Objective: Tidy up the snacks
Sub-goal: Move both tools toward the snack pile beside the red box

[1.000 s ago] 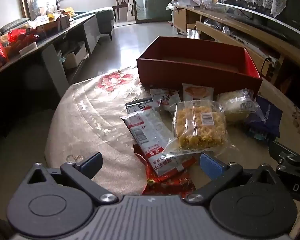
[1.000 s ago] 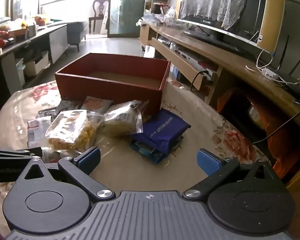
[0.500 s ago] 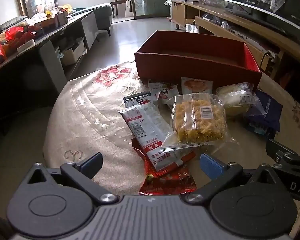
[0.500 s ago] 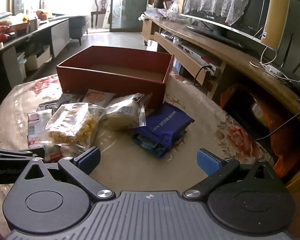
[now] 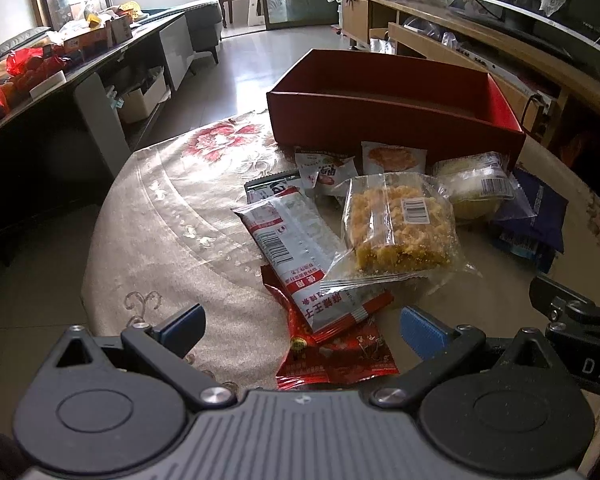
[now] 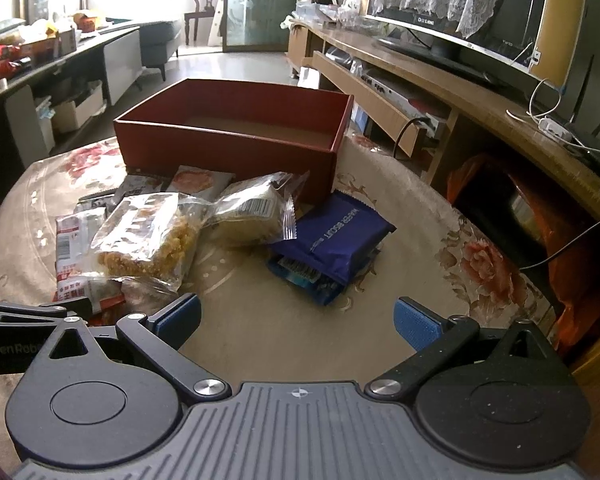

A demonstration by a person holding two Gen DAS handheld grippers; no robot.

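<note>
Floral cloth covers the round table point(image 5: 172, 216); its near edge is hidden behind both gripper bodies, far edge behind the box. Bare cloth lies wide open on the left side and also in front of the right gripper.

Red box point(image 5: 380, 120) sits at the far side, open top, one only. Inside looks bare as far as seen, but the near wall cuts off the front part of its floor.

Snacks all lie on the cloth, outside the box, bunched just in front of its near wall. Abt 8 packs seen, exact count unsure w/ overlaps:
- 2 clear bags: yellow crumbly cake point(image 5: 400, 228) and a paler cake point(image 6: 248, 216) beside it, touching.
- 1 dark blue biscuit pack point(image 6: 332, 232) atop a lighter blue pack, mostly hidden.
- 1 long white-red pack point(image 5: 296, 256), its end tucked under the yellow cake bag.
- 1 red foil pack point(image 5: 336, 356) under that, nearest the left gripper; lower part cut off by the gripper body.
- 3 small sachets by the box wall, partly covered; print too small to read.

Left gripper point(image 5: 302, 326): jaws spread wide, holding nothing, red foil pack lying between the tips. Right gripper point(image 6: 296, 318): also spread, empty, over bare cloth, blue pack just ahead. Each gripper's side pokes into the other's view.
</note>
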